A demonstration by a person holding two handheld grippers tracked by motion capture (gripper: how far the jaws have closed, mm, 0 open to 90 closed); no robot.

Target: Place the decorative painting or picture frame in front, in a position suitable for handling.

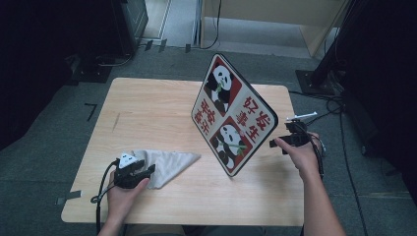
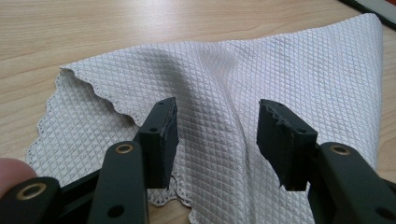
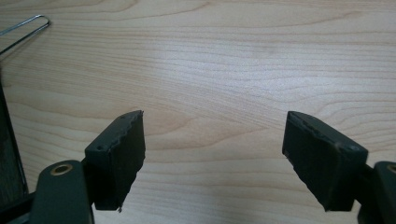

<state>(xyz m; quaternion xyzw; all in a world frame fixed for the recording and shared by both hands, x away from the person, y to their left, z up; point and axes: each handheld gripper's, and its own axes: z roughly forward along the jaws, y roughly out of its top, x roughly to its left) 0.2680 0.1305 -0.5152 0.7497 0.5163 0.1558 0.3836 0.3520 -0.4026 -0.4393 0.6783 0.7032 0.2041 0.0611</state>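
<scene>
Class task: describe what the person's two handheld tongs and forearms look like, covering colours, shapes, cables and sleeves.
Both tongs are black, each with two blocky jaws whose inner pads are ridged and brass-coloured rivets at the joints. The left tongs carry a grey three-cornered plate on top and trail a black cable. The right tongs bear a white fitting, and a dark cable runs past the wrist. Both forearms are bare, without sleeves.

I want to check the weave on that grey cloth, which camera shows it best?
The left gripper view: the grey cloth spreads close behind the open fingers, showing its diamond weave and scalloped edge. The high view shows it small, as a folded triangle on the table.
</scene>
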